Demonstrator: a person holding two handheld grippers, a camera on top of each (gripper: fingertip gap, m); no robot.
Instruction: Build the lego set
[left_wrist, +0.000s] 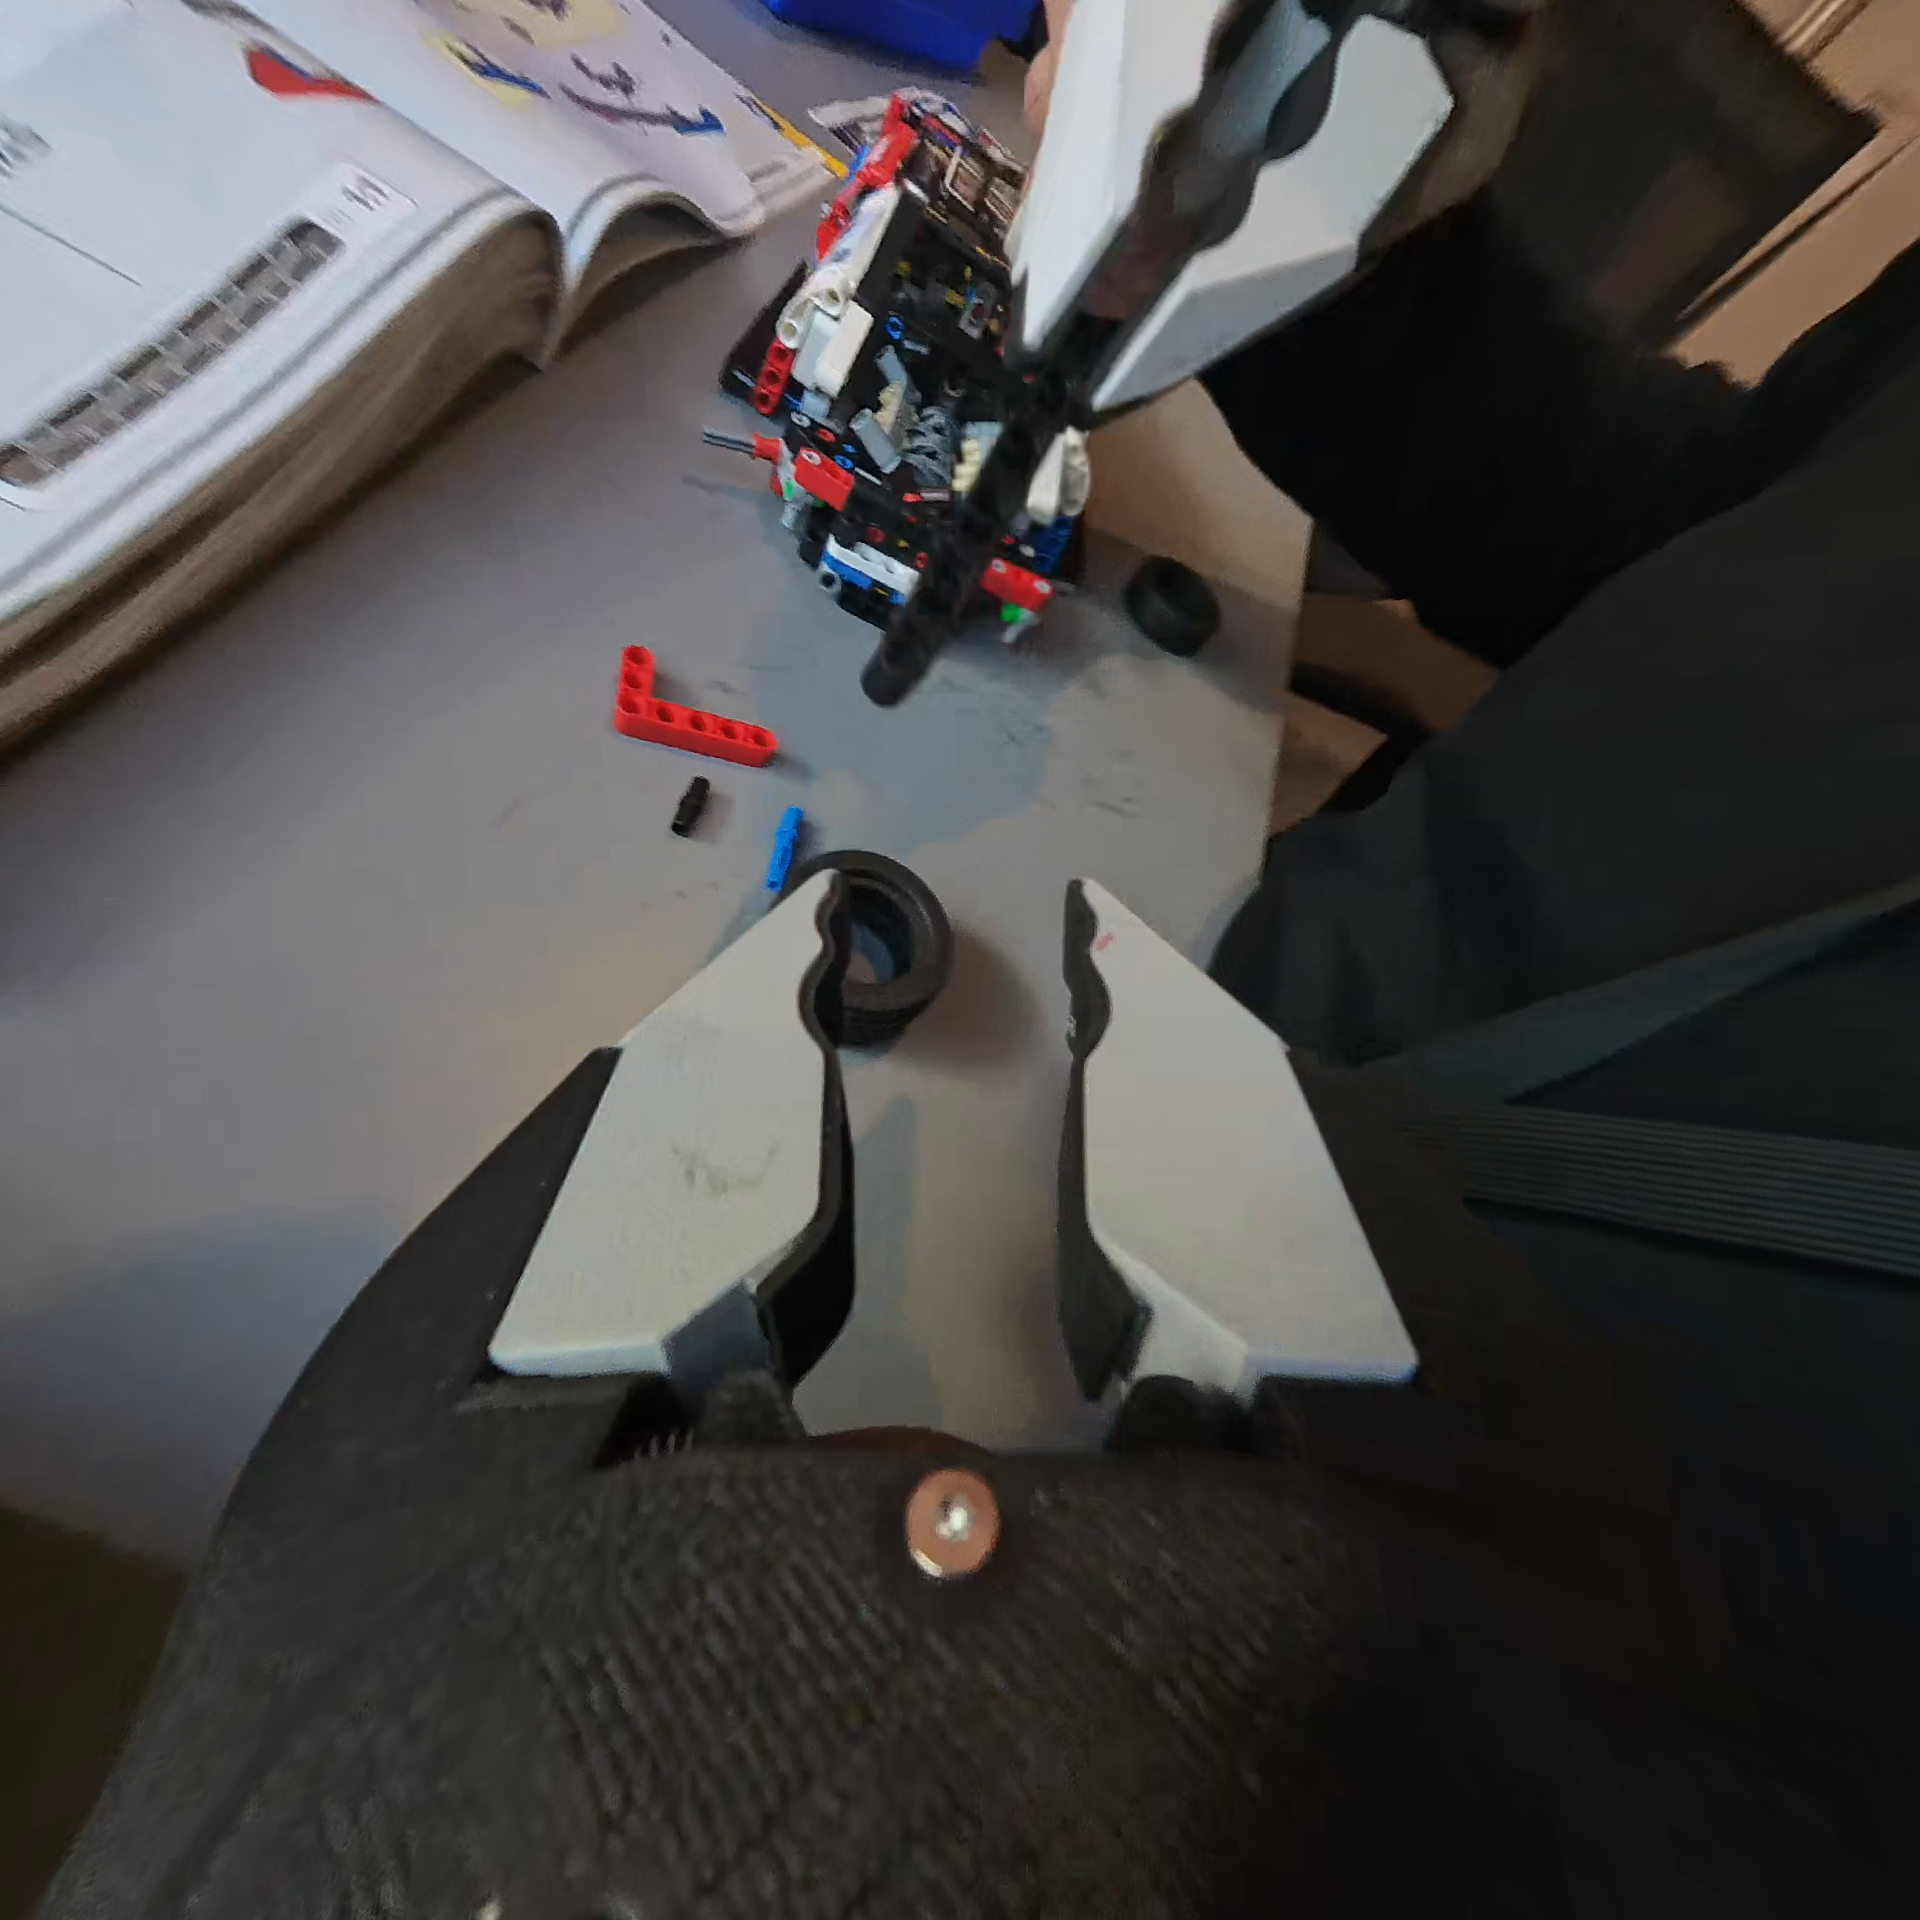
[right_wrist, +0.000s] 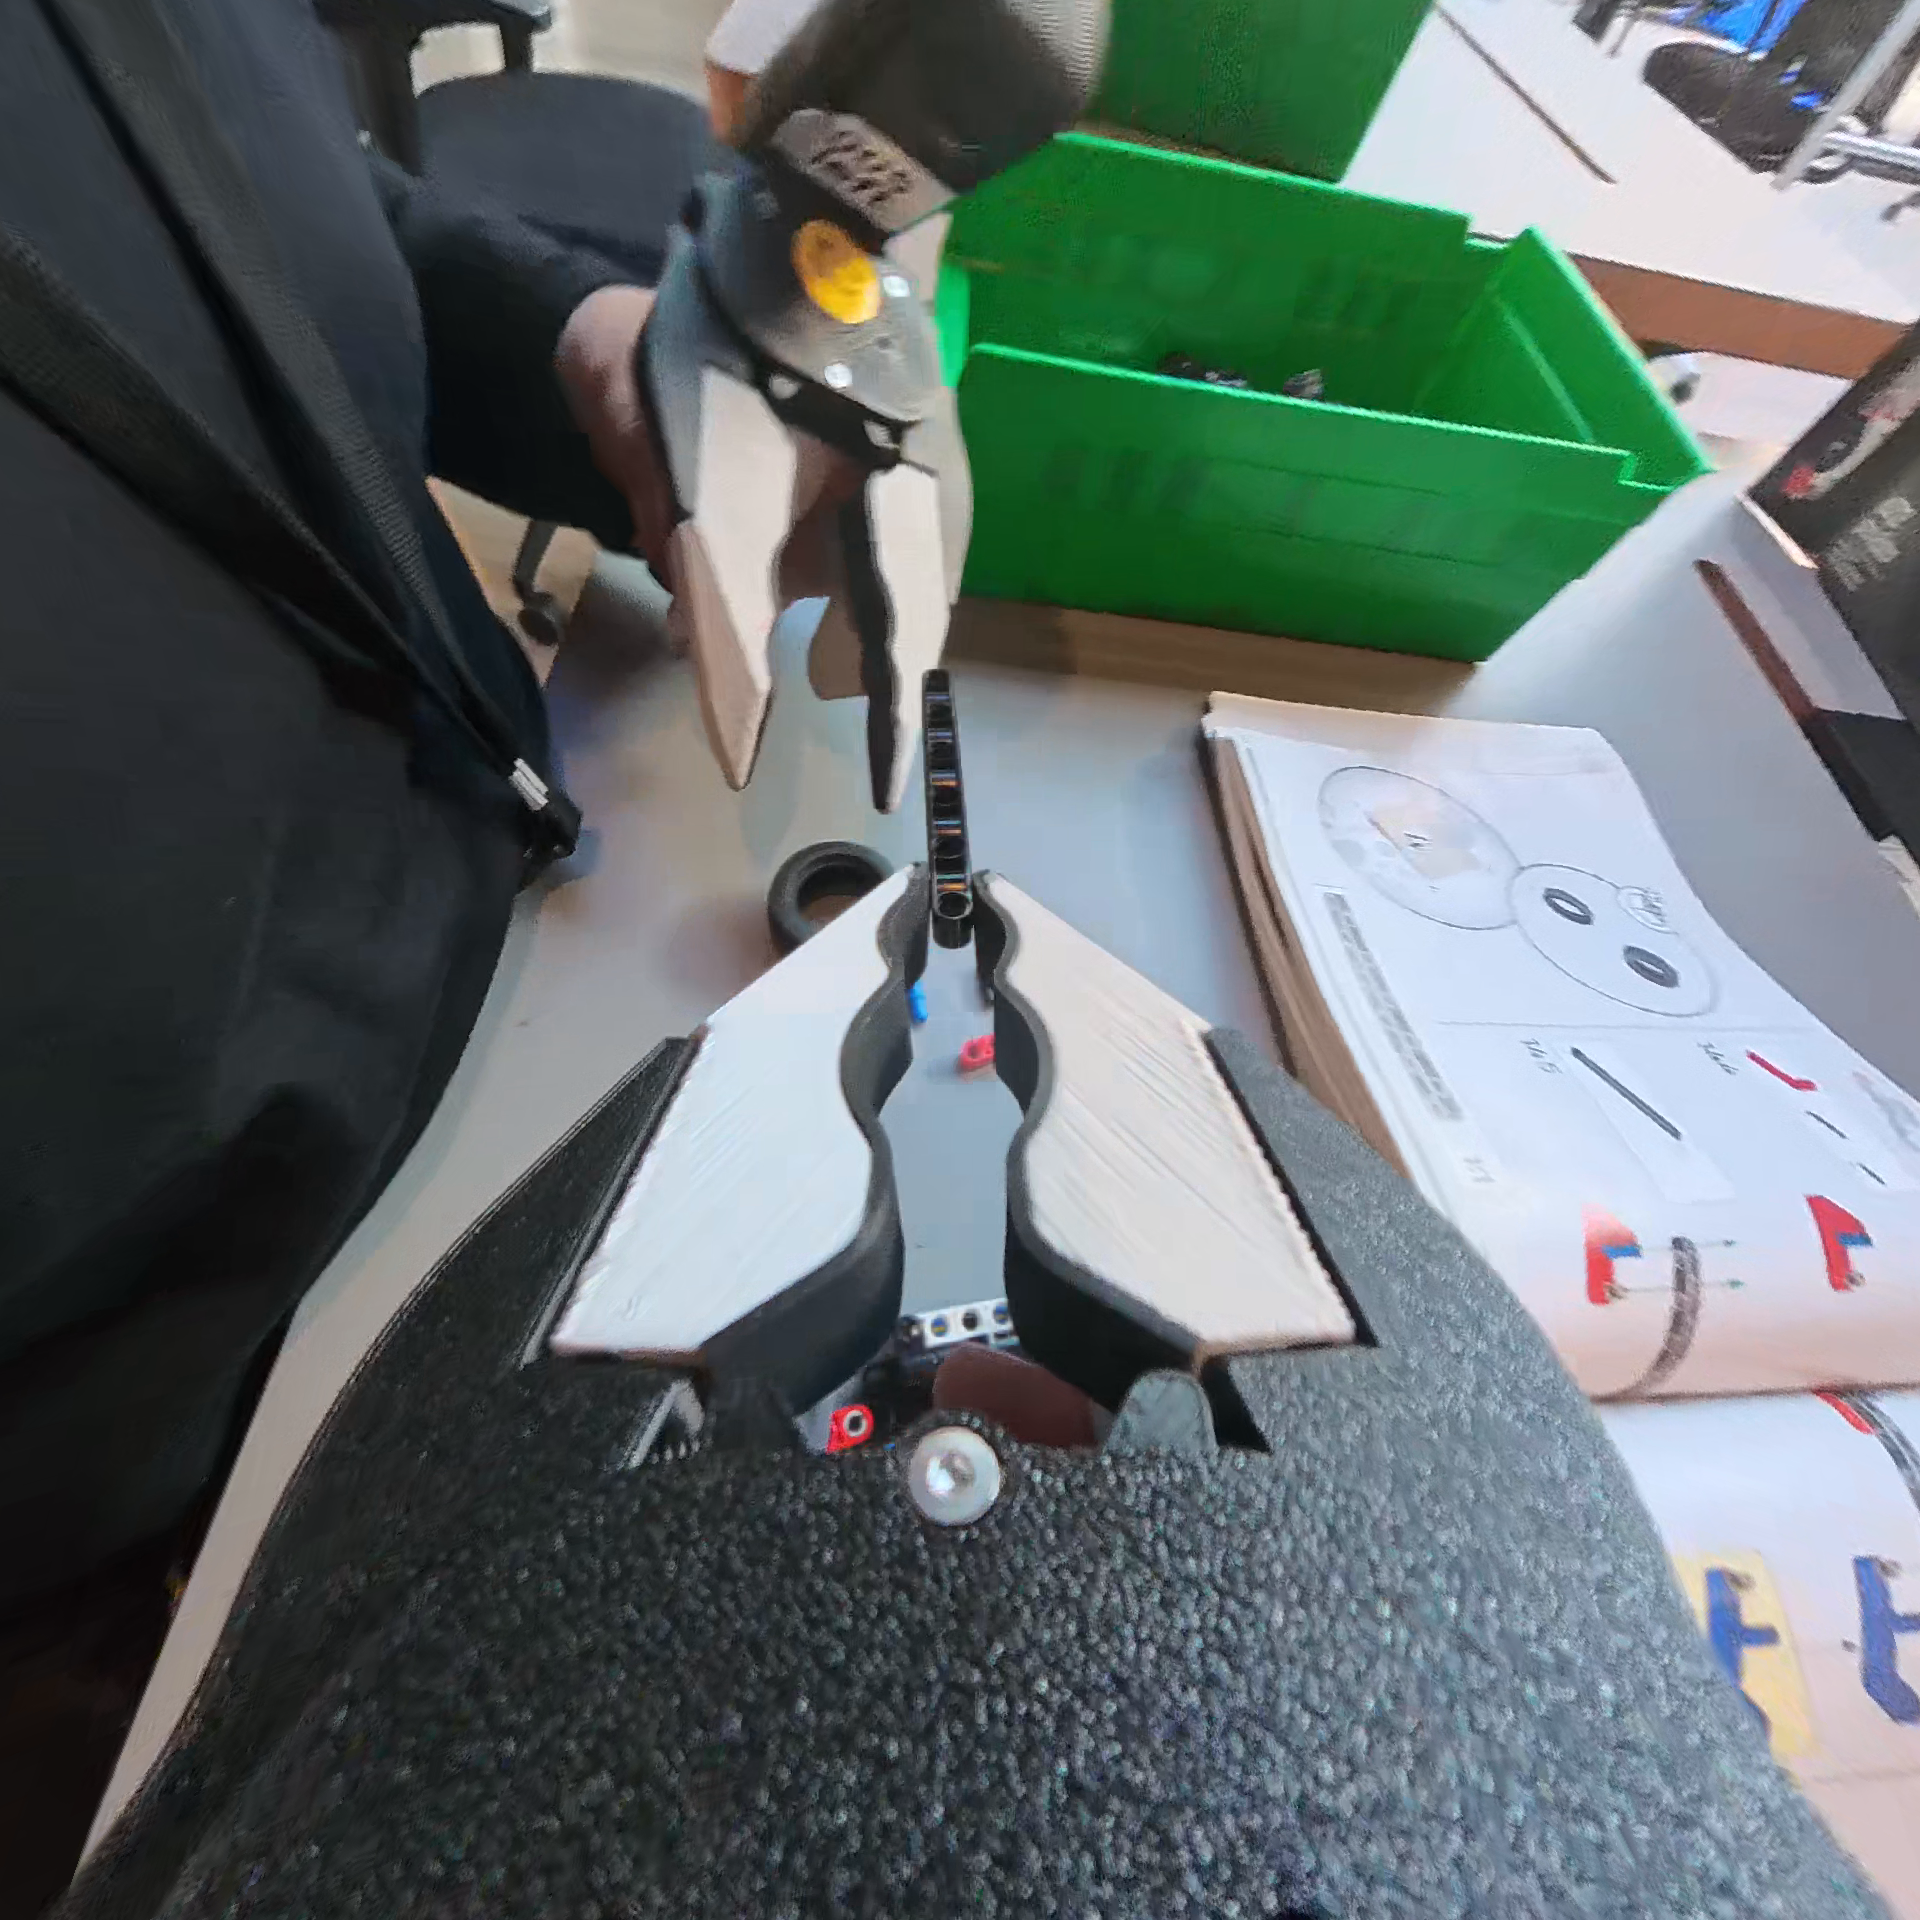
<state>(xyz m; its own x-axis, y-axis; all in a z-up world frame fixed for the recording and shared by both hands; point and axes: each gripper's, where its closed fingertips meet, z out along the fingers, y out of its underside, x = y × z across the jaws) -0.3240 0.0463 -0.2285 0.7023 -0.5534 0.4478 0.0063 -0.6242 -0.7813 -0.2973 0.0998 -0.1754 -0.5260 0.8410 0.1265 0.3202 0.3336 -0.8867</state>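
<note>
Pinched by one end in the right tool (right_wrist: 951, 894), jaws nearly together: a long black beam (right_wrist: 940, 790) of perforated rigid plastic. Light, stiff, smooth-sided, liable to pivot in a one-end grip; better taken nearer mid-length, across the flat faces, for pressing home. In the left wrist view, slanting across the front of the partly built model (left_wrist: 914, 416); contact with the model not discernible. Left tool (left_wrist: 954, 899) spread wide and empty, in front of the model, over a loose rubber tyre (left_wrist: 894, 966): soft, grippy, best squeezed across the tread. Second tyre (left_wrist: 1174, 603) just to the right of the model in that view. Between the model and the left tool, on the grey bench (left_wrist: 312, 935): red L-shaped beam (left_wrist: 691, 712), black pin (left_wrist: 689, 805), blue pin (left_wrist: 784, 847), all small and prone to skitter. Open instruction booklet (left_wrist: 312, 260) left of the model. Model itself many-pieced, probably fragile under side load; best steadied low on the frame
</note>
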